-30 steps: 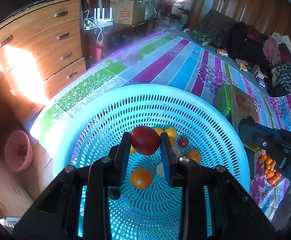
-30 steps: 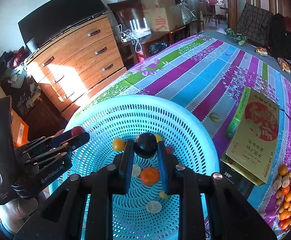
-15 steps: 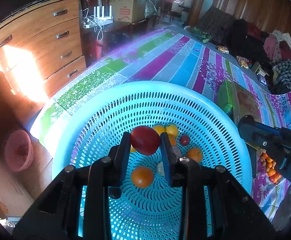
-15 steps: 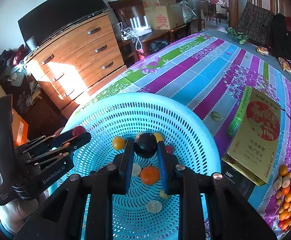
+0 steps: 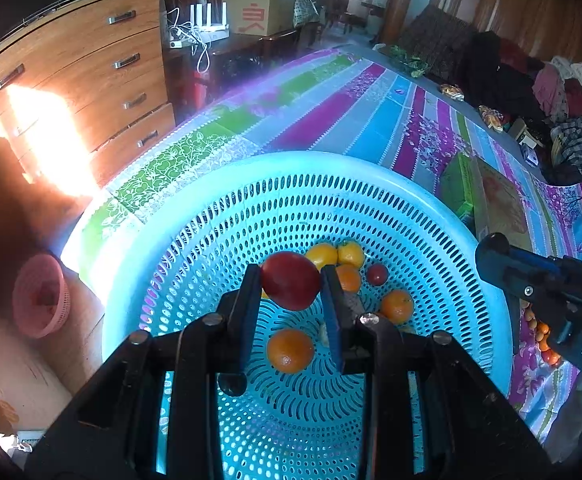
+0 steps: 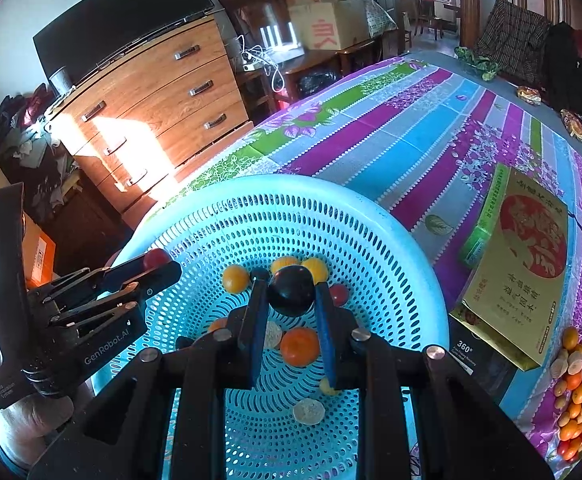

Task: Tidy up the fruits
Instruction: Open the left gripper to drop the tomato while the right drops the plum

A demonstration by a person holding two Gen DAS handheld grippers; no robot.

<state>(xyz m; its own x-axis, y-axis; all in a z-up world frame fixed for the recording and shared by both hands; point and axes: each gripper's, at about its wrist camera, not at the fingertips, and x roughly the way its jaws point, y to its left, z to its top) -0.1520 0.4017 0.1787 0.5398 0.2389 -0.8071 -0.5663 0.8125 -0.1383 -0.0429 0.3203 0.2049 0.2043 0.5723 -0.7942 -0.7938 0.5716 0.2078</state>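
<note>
My left gripper [image 5: 291,286] is shut on a red fruit [image 5: 290,280] and hangs over the round blue perforated basket [image 5: 371,184]. My right gripper [image 6: 291,294] is shut on a dark, near-black fruit [image 6: 291,290] above the same basket [image 6: 371,216]. Several orange, yellow and small red fruits lie on the basket floor, among them an orange [image 5: 290,350] and an orange [image 6: 299,346]. In the right wrist view the left gripper [image 6: 163,266] shows at the basket's left rim with the red fruit [image 6: 155,258] at its tip. A pile of small mixed fruits [image 6: 577,392] lies on the cloth at the right.
The basket sits near the corner of a table with a striped cloth [image 6: 411,132]. A yellow and green box [image 6: 523,256] lies to the right of the basket. A wooden chest of drawers [image 6: 151,96] stands beyond the table. A pink basket [image 5: 39,296] is on the floor.
</note>
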